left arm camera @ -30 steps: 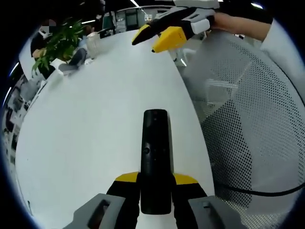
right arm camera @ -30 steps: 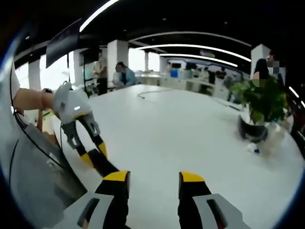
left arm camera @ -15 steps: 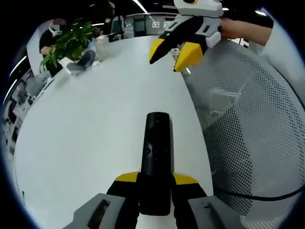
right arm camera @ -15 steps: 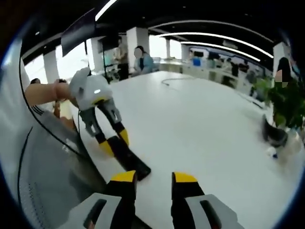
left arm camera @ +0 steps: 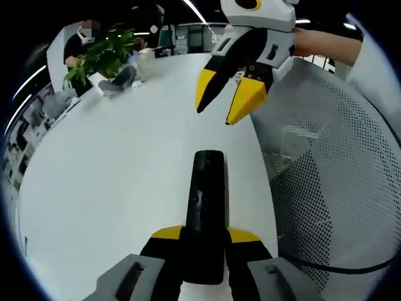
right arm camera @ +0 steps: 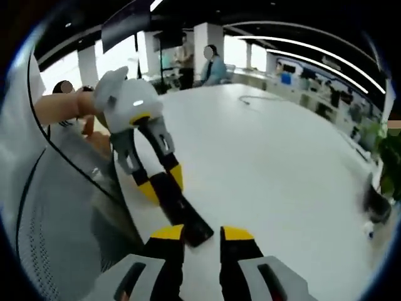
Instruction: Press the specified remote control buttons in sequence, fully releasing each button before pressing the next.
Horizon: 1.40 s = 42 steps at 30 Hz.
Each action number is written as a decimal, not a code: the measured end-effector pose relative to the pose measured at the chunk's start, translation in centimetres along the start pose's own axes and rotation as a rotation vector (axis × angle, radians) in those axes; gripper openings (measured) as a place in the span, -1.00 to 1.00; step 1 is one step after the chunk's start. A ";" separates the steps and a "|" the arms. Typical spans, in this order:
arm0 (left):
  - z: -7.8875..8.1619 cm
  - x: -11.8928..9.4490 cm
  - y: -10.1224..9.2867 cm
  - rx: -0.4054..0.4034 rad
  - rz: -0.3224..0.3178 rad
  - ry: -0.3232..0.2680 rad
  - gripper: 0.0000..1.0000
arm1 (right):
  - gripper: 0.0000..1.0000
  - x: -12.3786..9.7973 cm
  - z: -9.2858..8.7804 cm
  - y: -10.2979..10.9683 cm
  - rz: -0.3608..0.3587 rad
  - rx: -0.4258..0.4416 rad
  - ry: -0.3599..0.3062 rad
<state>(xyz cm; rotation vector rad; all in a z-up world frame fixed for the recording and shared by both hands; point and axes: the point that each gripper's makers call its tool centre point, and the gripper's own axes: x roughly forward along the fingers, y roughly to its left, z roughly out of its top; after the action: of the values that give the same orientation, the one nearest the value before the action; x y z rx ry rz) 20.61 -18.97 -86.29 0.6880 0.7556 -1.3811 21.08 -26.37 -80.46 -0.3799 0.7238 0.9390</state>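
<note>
A long black remote [left arm camera: 205,200] sticks forward over the white table [left arm camera: 113,175], with my left gripper [left arm camera: 205,237] shut on its near end. My right gripper [left arm camera: 216,113] hangs above and beyond the remote's far end, its yellow-tipped jaws a small gap apart and holding nothing. In the right gripper view, my right gripper [right arm camera: 202,235] stands just short of the remote [right arm camera: 185,216]. There the left gripper [right arm camera: 164,183] comes down from the upper left, clamped on the remote, which lies close to the table edge.
A grey mesh chair [left arm camera: 326,175] stands just off the table edge beside the remote. A potted plant [left arm camera: 100,53] and a cup sit at the far end. A thin cable [right arm camera: 250,99] lies farther along the table. People sit in the background.
My right gripper has come closer to the remote's far end and lower. Its jaws have narrowed. The left gripper keeps its hold on the remote.
</note>
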 end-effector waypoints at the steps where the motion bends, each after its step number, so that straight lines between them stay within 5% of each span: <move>1: 0.0 0.0 0.0 -0.005 0.002 -0.003 -0.50 | -0.66 0.2 0.0 0.0 0.007 -0.005 0.003; 42: -0.2 -0.3 -1.7 0.015 -0.020 -0.069 -0.50 | -0.94 2.1 -2.9 1.6 0.108 -0.124 0.188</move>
<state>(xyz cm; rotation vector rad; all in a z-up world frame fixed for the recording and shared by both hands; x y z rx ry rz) 18.89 -18.76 -86.20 0.6424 0.6997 -1.4229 19.39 -25.90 -83.98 -0.5477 0.8664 1.0622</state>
